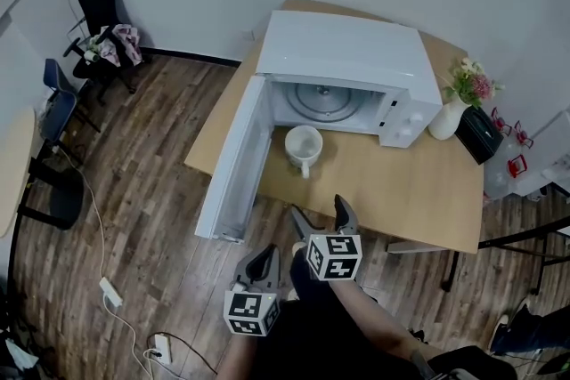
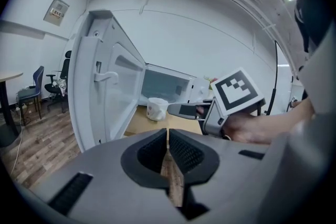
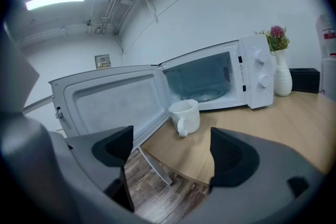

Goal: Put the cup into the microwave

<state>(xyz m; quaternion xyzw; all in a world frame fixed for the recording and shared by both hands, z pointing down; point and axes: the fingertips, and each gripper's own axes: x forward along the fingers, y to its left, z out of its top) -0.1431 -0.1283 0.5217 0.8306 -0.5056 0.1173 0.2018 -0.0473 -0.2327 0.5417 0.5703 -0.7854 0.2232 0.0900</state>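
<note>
Left tongs (image 1: 265,255) hang pressed together, empty, over the plank floor (image 1: 134,191). Right tongs (image 1: 321,211) are spread wide, empty, at the worktop (image 1: 401,191) edge. Chairs (image 1: 102,9) stand by the left wall. On the pale wooden worktop the microwave (image 1: 356,58) has its door (image 1: 233,160) swung open. The white cup (image 1: 303,147) sits upright just outside the cavity, with a flower vase (image 1: 448,116) at the far right.
</note>
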